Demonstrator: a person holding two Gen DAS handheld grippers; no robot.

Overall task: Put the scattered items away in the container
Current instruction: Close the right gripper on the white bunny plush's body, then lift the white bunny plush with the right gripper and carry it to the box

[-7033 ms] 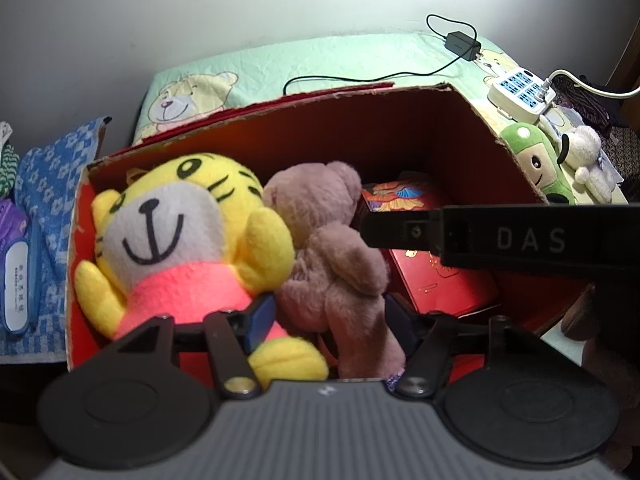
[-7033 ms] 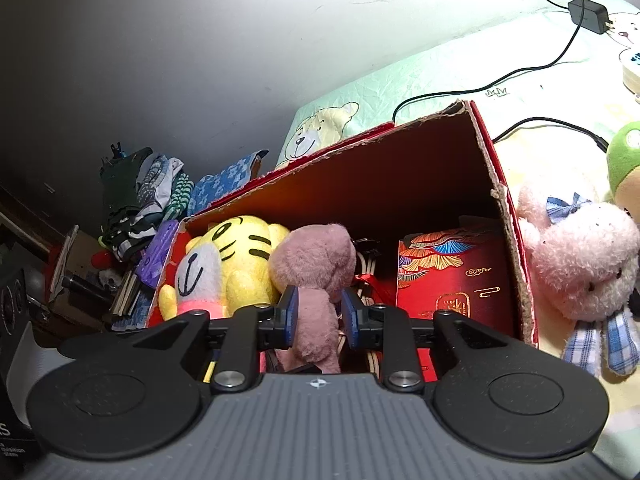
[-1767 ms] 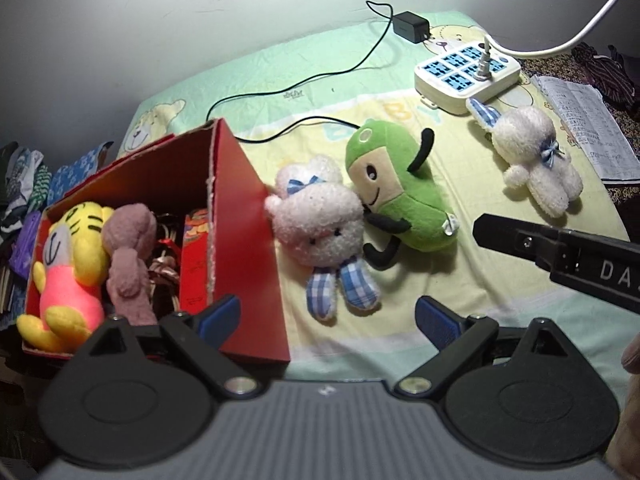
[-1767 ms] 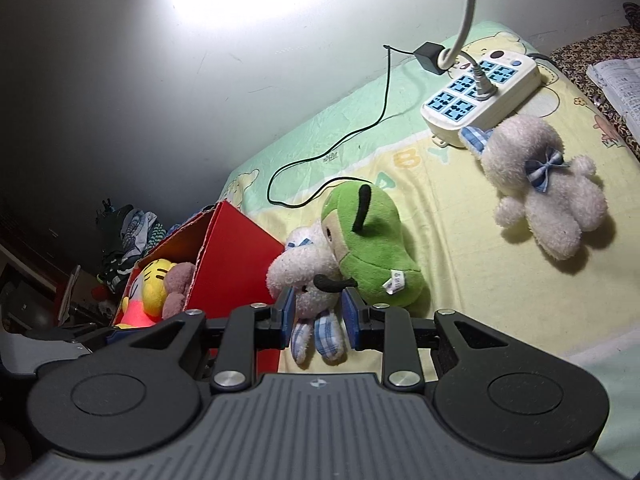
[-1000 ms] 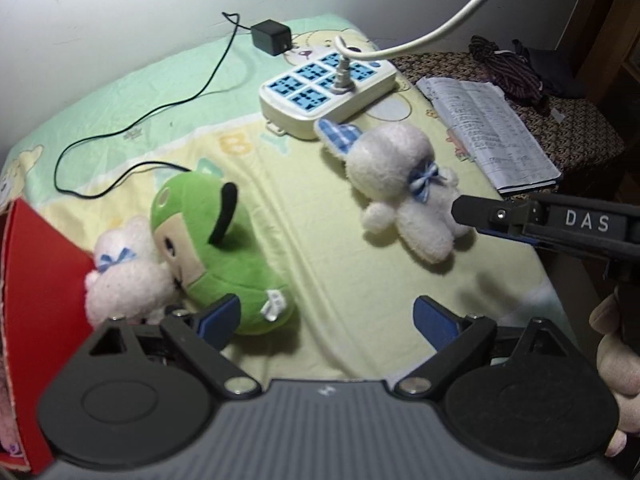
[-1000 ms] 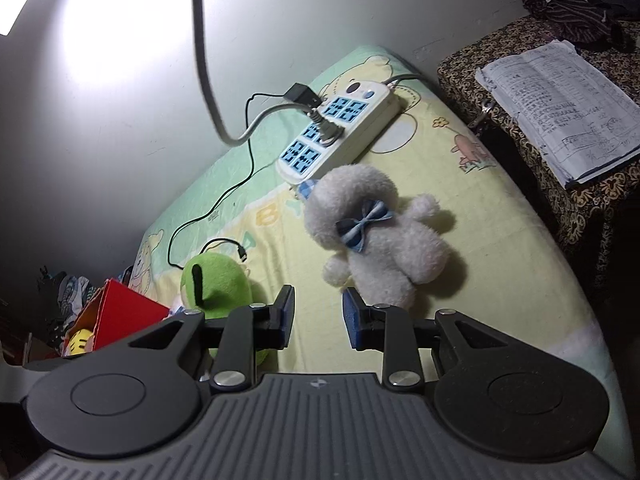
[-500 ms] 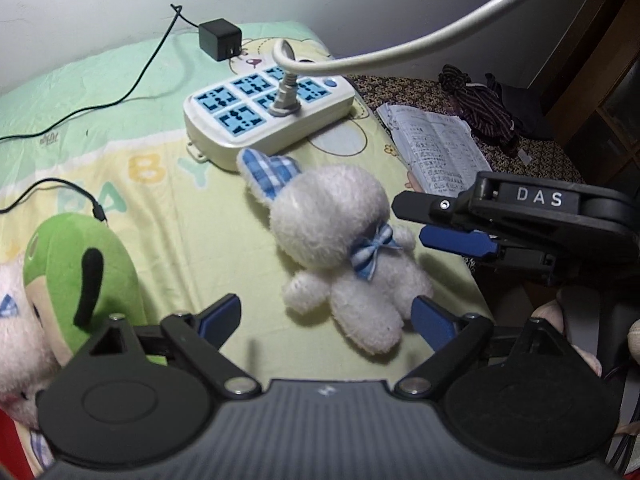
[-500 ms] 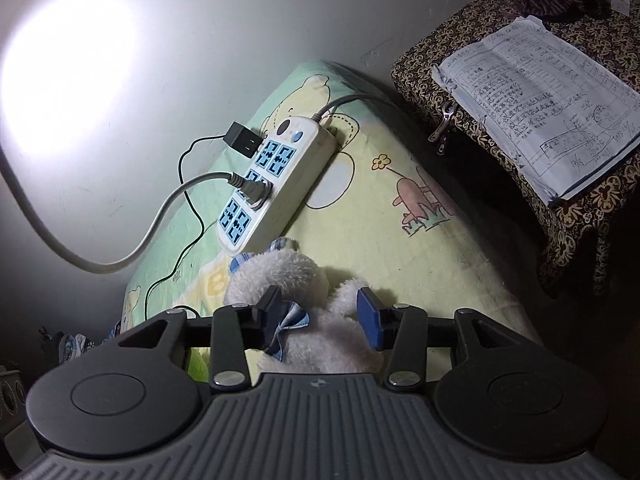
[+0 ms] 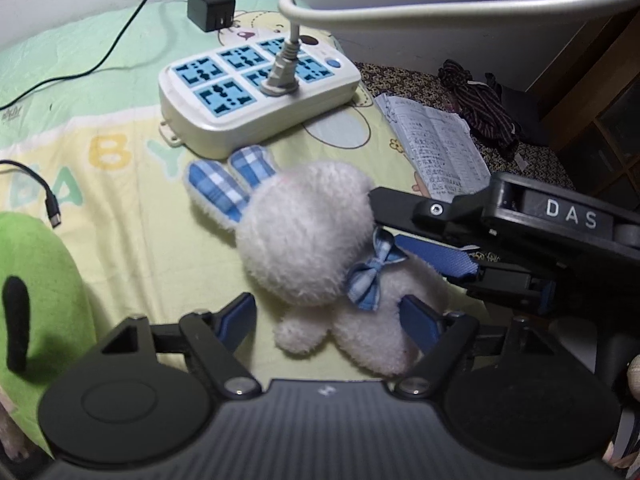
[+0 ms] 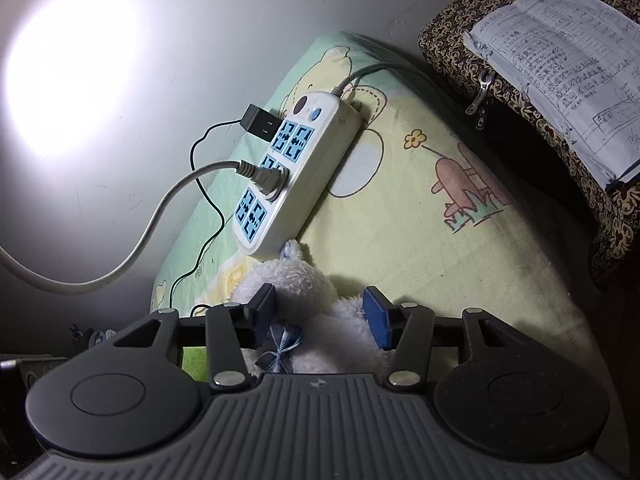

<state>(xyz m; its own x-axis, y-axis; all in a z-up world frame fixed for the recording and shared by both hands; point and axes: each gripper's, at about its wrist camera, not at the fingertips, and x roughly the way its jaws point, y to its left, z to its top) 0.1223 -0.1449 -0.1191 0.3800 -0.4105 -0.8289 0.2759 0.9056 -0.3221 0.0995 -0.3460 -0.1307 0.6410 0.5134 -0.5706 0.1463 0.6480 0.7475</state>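
A white plush rabbit (image 9: 304, 232) with blue checked ears and a blue bow lies on the baby-print sheet (image 9: 120, 208). My left gripper (image 9: 328, 320) straddles its body and legs, jaws closing; the right pad brushes the fur, the left pad stands clear. My right gripper (image 9: 384, 218) reaches in from the right at the rabbit's neck. In the right wrist view the rabbit (image 10: 304, 296) fills the gap of the right gripper (image 10: 320, 312), whose jaws are opening. A green plush toy (image 9: 36, 280) lies at the left edge. The container is out of view.
A white power strip (image 9: 256, 88) with a plugged grey cable lies just beyond the rabbit's ears, a black charger (image 9: 210, 8) behind it. A loose cable end (image 9: 52, 208) lies at the left. Handwritten papers (image 9: 436, 148) rest on a patterned stool past the bed's right edge.
Both grippers have dropped onto the white rabbit, which now lies between each pair of fingers. The right jaws have spread from nearly shut; the left jaws have narrowed. The red box has left view.
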